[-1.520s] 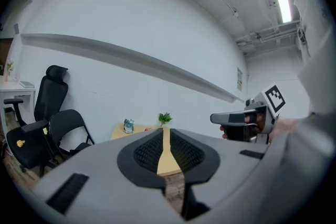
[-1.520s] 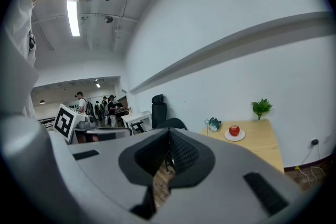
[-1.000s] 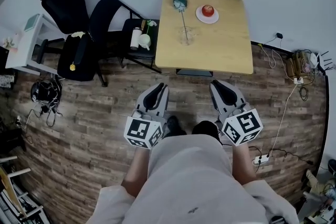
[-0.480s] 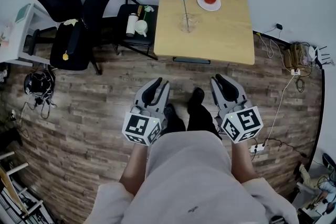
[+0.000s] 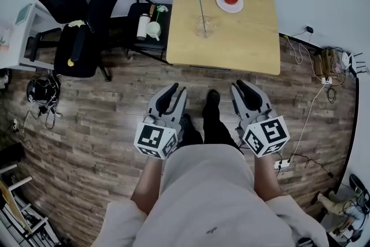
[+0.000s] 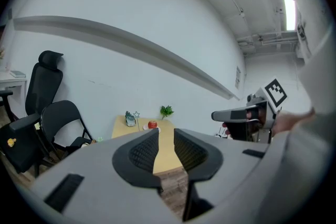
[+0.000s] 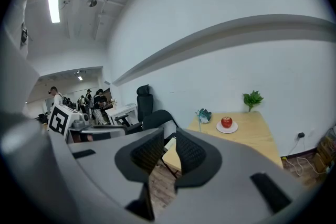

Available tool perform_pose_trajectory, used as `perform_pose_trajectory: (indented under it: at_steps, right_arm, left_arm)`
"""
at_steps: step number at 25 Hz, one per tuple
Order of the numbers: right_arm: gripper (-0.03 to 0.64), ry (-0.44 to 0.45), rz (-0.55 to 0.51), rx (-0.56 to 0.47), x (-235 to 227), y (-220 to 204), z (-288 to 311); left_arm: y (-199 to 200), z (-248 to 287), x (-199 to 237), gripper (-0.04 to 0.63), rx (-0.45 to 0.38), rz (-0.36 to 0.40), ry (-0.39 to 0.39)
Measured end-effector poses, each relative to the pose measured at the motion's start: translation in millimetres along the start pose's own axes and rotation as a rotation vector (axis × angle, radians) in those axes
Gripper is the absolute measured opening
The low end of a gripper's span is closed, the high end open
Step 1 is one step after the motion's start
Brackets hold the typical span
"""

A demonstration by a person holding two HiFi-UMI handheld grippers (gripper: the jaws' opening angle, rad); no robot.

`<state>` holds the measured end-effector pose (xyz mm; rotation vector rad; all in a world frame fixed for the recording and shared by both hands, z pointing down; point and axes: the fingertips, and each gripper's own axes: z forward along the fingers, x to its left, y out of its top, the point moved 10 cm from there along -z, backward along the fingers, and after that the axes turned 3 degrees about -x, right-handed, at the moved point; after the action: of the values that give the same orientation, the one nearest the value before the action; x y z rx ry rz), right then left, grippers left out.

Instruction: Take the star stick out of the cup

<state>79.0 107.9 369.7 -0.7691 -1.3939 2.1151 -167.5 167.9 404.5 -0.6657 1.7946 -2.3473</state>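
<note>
Currently held low at 6 o'clock, side by side: left gripper (image 5: 174, 92), right gripper (image 5: 243, 88); jaws parted, empty; aimed at 12 o'clock table (image 5: 245, 37).

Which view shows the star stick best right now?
Head view: the star stick shows along its length against the table, its foot in the clear cup. The left gripper view shows only a tiny star far off; in the right gripper view it is too small to make out.
</note>
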Motion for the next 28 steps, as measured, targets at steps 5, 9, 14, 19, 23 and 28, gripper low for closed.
perform_pose_trajectory:
  at_steps: [5,9,14,19,23,28]
  right_arm:
    - [0.061,0.015,0.002,-0.006,-27,10,11]
    - [0.061,0.027,0.006,-0.021,-55,22,25]
    - [0.061,0.048,0.013,-0.012,-97,29,39]
    - [0.063,0.095,0.011,-0.016,-134,44,61]
    - [0.061,0.149,-0.002,-0.013,-157,51,78]
    - [0.061,0.211,0.001,0.002,-182,51,95]
  left_arm:
    - [9,25,-2,0.071,0.009,0.001,0.018]
    - [19,53,-1,0.071,0.017,0.015,0.03]
    - [25,96,-7,0.071,0.026,0.015,0.045]
    - [39,134,-11,0.071,0.019,0.027,0.079]
    - [44,157,-14,0.071,0.017,0.029,0.119]
    - [45,177,-19,0.071,0.033,0.027,0.173]
